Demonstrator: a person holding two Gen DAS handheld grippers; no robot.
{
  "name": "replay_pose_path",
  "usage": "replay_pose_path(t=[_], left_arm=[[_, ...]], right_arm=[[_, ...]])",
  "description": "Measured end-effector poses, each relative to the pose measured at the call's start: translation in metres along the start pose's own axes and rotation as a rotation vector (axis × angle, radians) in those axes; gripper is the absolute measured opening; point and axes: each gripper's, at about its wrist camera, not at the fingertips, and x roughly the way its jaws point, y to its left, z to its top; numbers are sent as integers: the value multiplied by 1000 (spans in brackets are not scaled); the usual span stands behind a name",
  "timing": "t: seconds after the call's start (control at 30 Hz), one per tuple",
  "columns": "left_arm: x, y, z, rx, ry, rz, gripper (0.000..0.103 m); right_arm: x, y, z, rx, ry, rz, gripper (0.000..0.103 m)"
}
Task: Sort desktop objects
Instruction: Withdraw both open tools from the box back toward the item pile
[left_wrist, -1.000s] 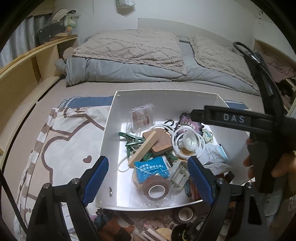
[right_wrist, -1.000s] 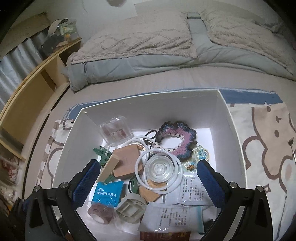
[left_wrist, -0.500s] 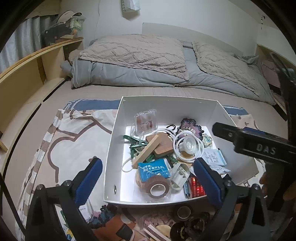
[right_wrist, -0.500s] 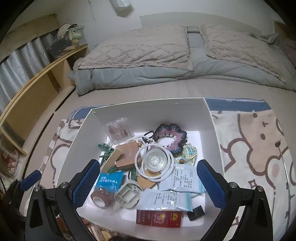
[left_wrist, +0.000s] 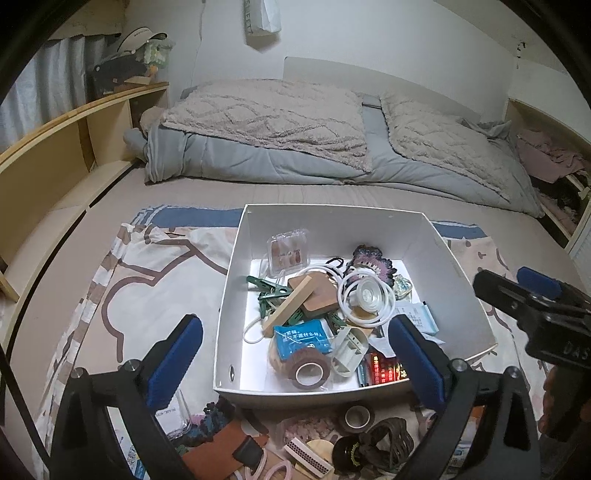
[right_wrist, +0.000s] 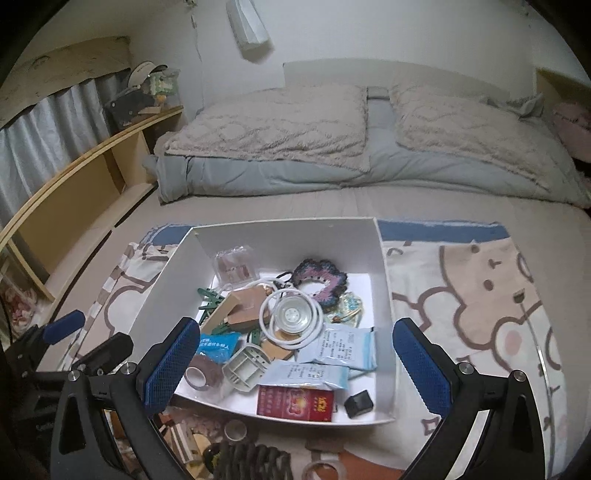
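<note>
White cardboard forms the open box (left_wrist: 236, 295) on the cartoon-print blanket (left_wrist: 147, 266), and it holds a jumble: a brown tape roll (left_wrist: 308, 371), a blue tissue packet (left_wrist: 303, 338), a wooden block (left_wrist: 286, 306), green clothespins (left_wrist: 267, 286), a coiled white tube (left_wrist: 365, 295) and a red packet (right_wrist: 295, 402) (lying near the front wall). The left gripper (left_wrist: 295, 363) and the right gripper (right_wrist: 295, 365) both hover above the box's near edge, blue-padded fingers (right_wrist: 170, 365) spread wide, holding nothing. More clutter lies in front of the box.
</note>
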Motion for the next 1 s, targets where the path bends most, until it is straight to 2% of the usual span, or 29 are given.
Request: replay_pose_path(t=[0.23, 0.53, 1.0], left_arm=[[-8, 6, -2, -26, 5, 6, 101], [-20, 6, -3, -9, -9, 3, 101], [-40, -3, -6, 16, -36, -13, 101]], right_arm=[[-17, 4, -8, -26, -9, -7, 103], [-25, 2, -17, -26, -2, -33, 103], [-40, -1, -23, -28, -2, -28, 103]])
